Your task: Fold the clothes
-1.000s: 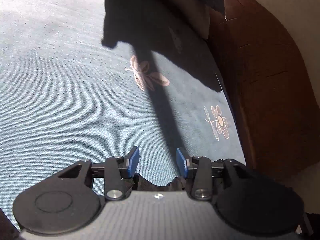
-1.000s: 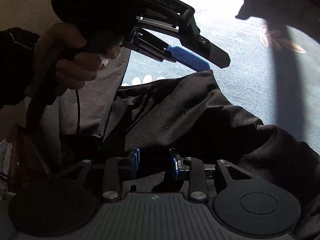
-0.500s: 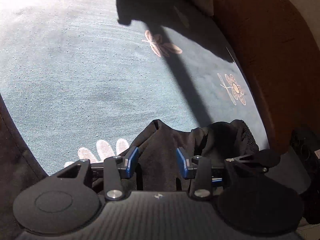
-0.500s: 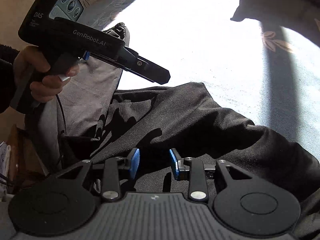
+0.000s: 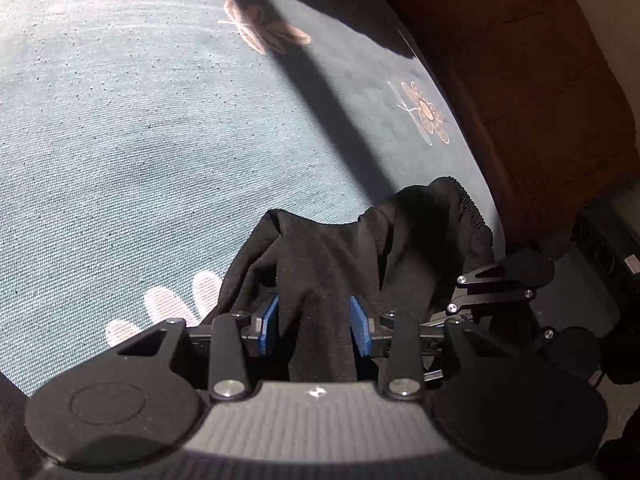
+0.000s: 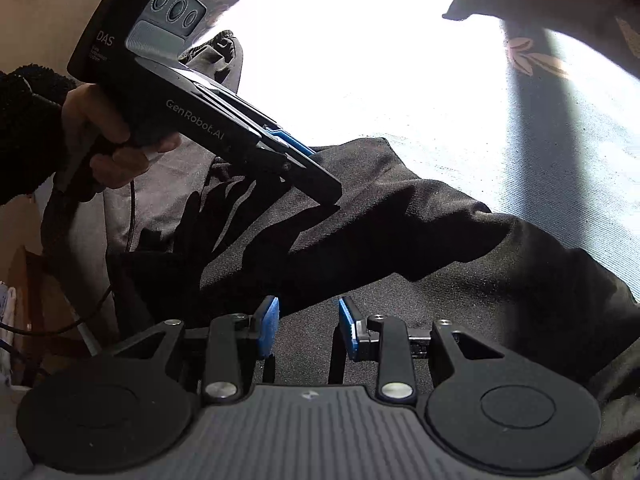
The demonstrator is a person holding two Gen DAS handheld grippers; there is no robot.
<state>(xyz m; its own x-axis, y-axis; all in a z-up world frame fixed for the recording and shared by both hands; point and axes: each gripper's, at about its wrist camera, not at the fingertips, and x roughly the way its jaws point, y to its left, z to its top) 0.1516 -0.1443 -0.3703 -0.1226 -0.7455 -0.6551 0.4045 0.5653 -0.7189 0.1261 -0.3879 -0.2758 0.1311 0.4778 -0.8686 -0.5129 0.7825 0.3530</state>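
Note:
A black garment (image 5: 328,248) lies crumpled at the near edge of a blue-grey flowered bed cover (image 5: 140,140). My left gripper (image 5: 314,312) points down onto it, and a raised fold of the black cloth runs between its blue pads, which stand apart. In the right wrist view the left gripper (image 6: 320,172) touches the upper corner of the black garment (image 6: 400,240), held by a person's hand (image 6: 104,140). My right gripper (image 6: 306,316) hovers over the near part of the cloth, jaws apart, with fabric lying in the gap. It shows in the left wrist view as the right gripper (image 5: 456,294).
A grey garment (image 6: 216,52) lies bunched behind the left gripper at the bed's left side. A brown wooden bed frame (image 5: 520,80) borders the cover on the right. Bright sunlight and a long shadow band (image 5: 340,120) cross the bed cover (image 6: 400,60).
My left gripper has tipped downward and come over the black garment; a second ago only bed cover lay ahead of it, now a fold sits between its pads. The right gripper has stayed still.

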